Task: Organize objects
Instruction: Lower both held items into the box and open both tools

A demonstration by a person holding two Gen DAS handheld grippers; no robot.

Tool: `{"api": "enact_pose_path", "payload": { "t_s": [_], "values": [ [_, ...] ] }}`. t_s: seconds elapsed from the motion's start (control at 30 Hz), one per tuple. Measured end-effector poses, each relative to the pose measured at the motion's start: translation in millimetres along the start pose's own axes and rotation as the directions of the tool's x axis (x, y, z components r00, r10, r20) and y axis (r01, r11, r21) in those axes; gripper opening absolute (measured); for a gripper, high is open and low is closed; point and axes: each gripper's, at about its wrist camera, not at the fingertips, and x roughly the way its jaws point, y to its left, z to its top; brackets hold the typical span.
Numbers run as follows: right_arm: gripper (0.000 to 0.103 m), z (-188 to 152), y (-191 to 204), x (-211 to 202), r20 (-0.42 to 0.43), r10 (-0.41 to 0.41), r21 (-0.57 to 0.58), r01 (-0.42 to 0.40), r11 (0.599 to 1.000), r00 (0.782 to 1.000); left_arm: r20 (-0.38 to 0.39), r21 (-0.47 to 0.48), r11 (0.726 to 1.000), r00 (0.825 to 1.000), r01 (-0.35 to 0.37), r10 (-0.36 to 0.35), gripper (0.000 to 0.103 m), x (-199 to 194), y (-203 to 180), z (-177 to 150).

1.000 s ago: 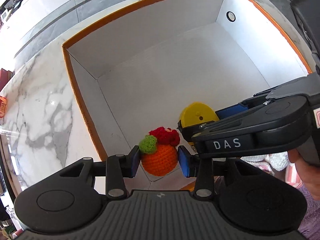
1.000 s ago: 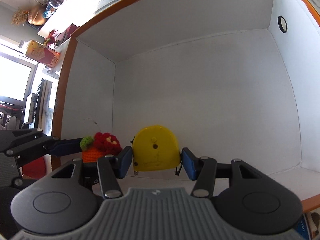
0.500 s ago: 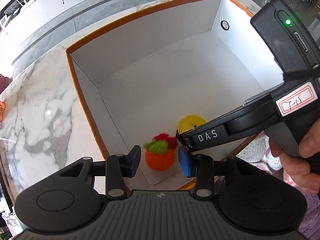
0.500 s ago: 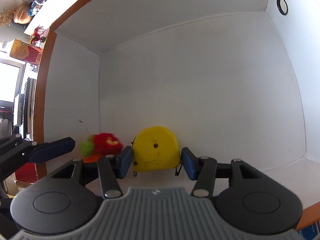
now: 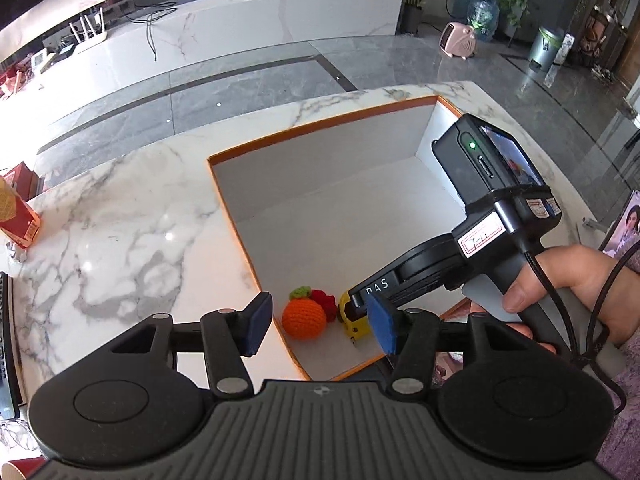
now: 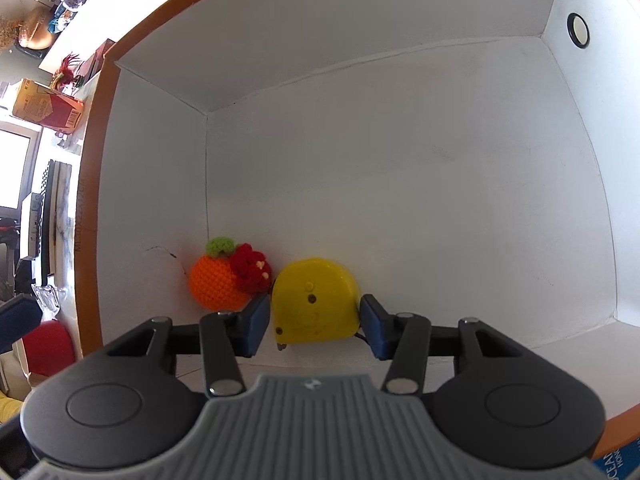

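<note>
Two things sat in the box (image 5: 320,184), both tucked into the same near corner: one crocheted orange (image 5: 304,319) and one yellow tape measure (image 6: 315,305). The orange was a round ball of knitted yarn with a little green leaf tuft on top and a bumpy red yarn bit stuck on its side. That red bit was touching or just about touching the tape measure, which was smooth hard plastic, flat on the bottom and domed on top, with a couple of small screw holes in its face.

The box itself was one big open cardboard thing, plain white inside, orange along the rim, with a single round hole in one end wall. It sat on a glossy white marble worktop (image 5: 120,232) with grey veins.

The left gripper (image 5: 320,326) was up above the box's near edge, jaws spread wide and holding nothing, blue pads showing. The right gripper (image 6: 315,326) was down inside the box with its jaws on either side of the tape measure, but there was a visible gap on each side, so not pinching it. A hand (image 5: 560,292) held the right gripper's handle.

One red and yellow carton (image 5: 16,216) stood at the worktop's far left edge.
</note>
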Motion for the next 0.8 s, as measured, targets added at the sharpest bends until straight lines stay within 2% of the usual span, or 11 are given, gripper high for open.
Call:
{"api": "enact_pose_path", "payload": {
  "t_s": [0.27, 0.33, 0.4, 0.53, 0.67, 0.8],
  "values": [
    [0.055, -11, 11, 2, -0.086, 0.054, -0.036, -0.057, 0.998, 0.995, 0.008, -0.083, 0.997, 1.000, -0.006, 0.007, 0.060, 4, 24, -9],
    [0.062, -12, 12, -3, -0.081, 0.053, -0.043, -0.057, 0.997, 0.995, 0.011, -0.096, 0.995, 1.000, -0.005, 0.006, 0.059, 0, 30, -14],
    [0.061, -11, 13, -13, -0.049, 0.036, -0.069, -0.040, 0.997, 0.998, 0.018, -0.107, 0.994, 1.000, 0.001, 0.001, 0.058, -2, 33, -15],
    [0.047, -4, 18, -26, 0.017, -0.011, -0.123, 0.013, 0.992, 1.000, 0.035, -0.139, 0.990, 0.999, 0.015, -0.010, 0.054, -2, 40, -16],
    [0.036, 2, 21, -20, 0.001, -0.016, -0.139, 0.016, 0.990, 1.000, 0.033, -0.170, 0.984, 0.998, 0.051, -0.046, 0.052, 4, 49, -16],
    [0.036, 2, 23, -10, -0.041, -0.025, -0.152, 0.018, 0.988, 0.999, 0.022, -0.178, 0.982, 0.998, 0.062, -0.059, 0.050, 11, 53, -17]
  ]
}}
